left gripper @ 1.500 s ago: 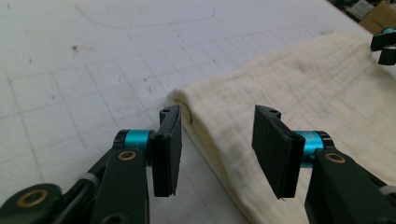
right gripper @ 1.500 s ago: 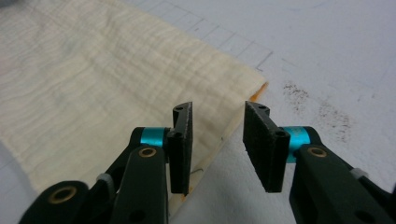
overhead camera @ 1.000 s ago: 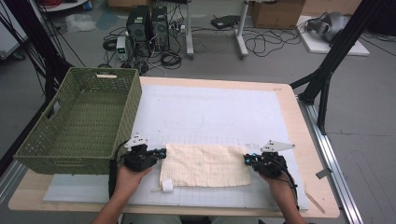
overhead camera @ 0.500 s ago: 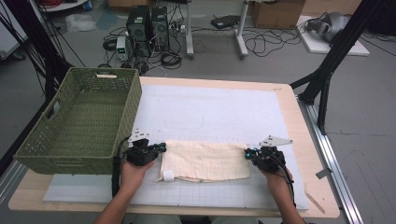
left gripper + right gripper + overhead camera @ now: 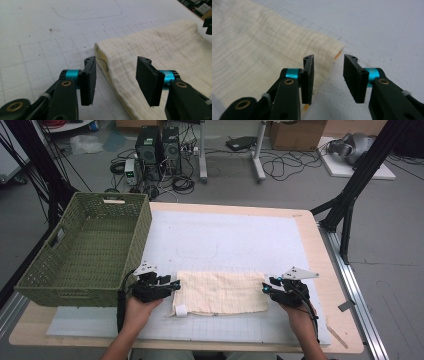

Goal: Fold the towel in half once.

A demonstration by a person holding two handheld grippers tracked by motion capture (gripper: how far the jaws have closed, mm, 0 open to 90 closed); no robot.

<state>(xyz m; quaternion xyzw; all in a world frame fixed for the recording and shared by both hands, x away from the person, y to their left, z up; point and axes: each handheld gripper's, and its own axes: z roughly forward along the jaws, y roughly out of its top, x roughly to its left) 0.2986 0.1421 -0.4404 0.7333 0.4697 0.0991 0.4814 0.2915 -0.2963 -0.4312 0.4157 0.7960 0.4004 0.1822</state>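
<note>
A cream cloth (image 5: 220, 292), folded into a long band, lies flat on the white grid mat (image 5: 225, 235) near the front edge. My left gripper (image 5: 172, 284) is at its left end. Those jaws have just been opening, and the folded edge (image 5: 110, 65) lies between them untouched by the pads (image 5: 88, 80). At the cloth's right end sits my right gripper (image 5: 266, 287), whose jaws have also just been opening. The cloth's corner (image 5: 329, 46) lies beneath and just ahead of the right gripper (image 5: 329, 65), free of its pads. The left gripper (image 5: 116, 67) stands open too.
A green woven basket (image 5: 85, 250) stands on the table's left side, close to my left hand. A small white tag (image 5: 180, 310) sticks out at the cloth's near left corner. Bare mat stretches behind the cloth. Black stand legs (image 5: 350, 205) rise off the right edge.
Both grippers shifted slightly away from the person with the cloth's ends. Their jaws, shut on the cloth before, now stand apart, and the cloth lies released on the mat.
</note>
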